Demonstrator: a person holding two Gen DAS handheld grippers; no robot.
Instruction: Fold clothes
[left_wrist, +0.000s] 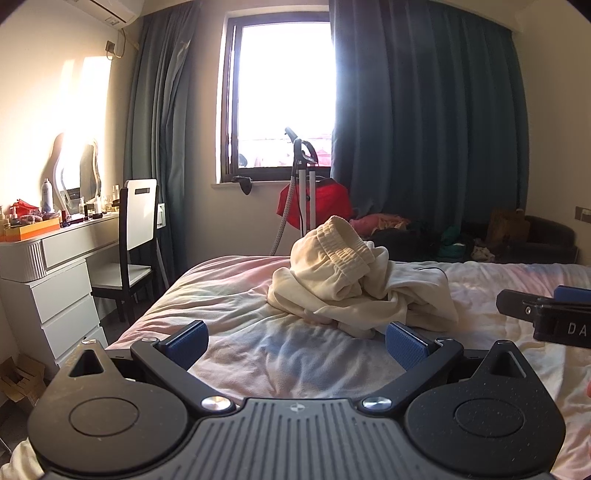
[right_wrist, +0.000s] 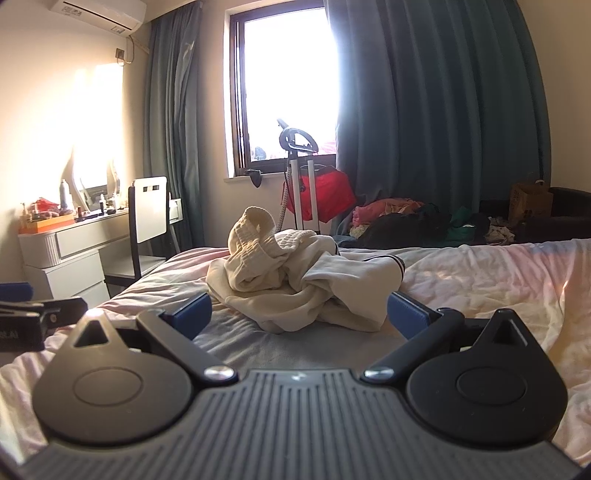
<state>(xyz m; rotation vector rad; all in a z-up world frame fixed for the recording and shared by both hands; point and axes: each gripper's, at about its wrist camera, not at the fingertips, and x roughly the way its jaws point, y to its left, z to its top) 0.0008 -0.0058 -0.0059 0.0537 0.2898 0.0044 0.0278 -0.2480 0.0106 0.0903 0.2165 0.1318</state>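
A crumpled cream garment (left_wrist: 354, 280) with an elastic ribbed band on top lies heaped in the middle of the bed (left_wrist: 229, 295). My left gripper (left_wrist: 295, 341) hovers just short of the heap, open, with nothing between its blue pads. The right wrist view shows the same cream garment (right_wrist: 295, 280) ahead of my right gripper (right_wrist: 299, 314), which is open too and holds nothing. Each gripper shows at the edge of the other's view: the right gripper (left_wrist: 546, 314) at the right edge, the left gripper (right_wrist: 37, 314) at the left edge.
The bed sheet (right_wrist: 480, 280) is pale pink and rumpled. A white dressing table (left_wrist: 55, 266) with bottles and a chair (left_wrist: 136, 236) stand to the left of the bed. Behind the bed are a garment steamer (left_wrist: 304, 184), a red bag, a window and a pile of clothes (left_wrist: 424, 232).
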